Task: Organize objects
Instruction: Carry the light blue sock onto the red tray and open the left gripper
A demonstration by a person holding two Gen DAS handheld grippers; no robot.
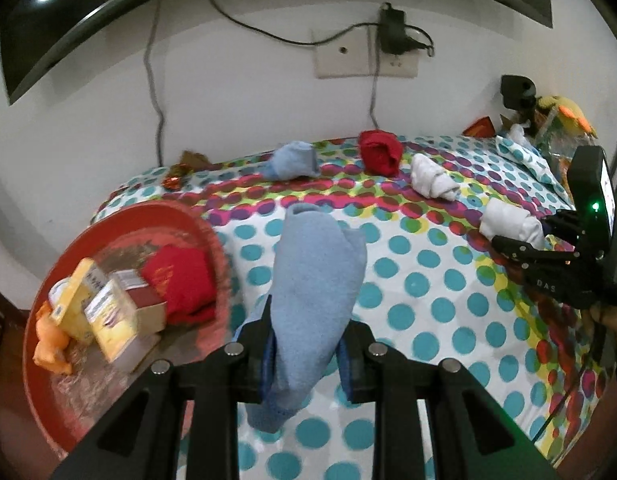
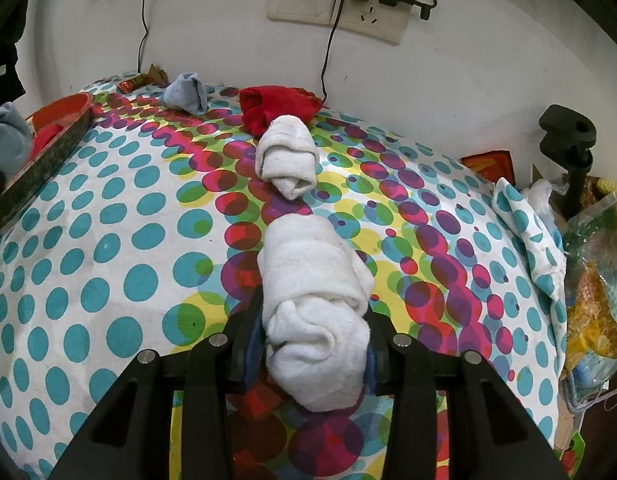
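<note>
Left gripper (image 1: 304, 350) is clamped on the blue sock (image 1: 314, 280), lifted off the dotted cloth (image 1: 428, 312) beside the red tray (image 1: 40, 380). Carry it clear over the rim before releasing. Right gripper (image 2: 314, 354) pinches a white sock roll (image 2: 314, 300) resting on the cloth; jaws easing apart.

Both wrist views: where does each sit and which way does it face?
Left wrist: on the left claw, aimed down across the dotted cloth toward the wall; it grips a blue sock; the right claw shows.
Right wrist: on the right claw, aimed likewise, pinching a white sock roll.
Shared: red sock.
</note>
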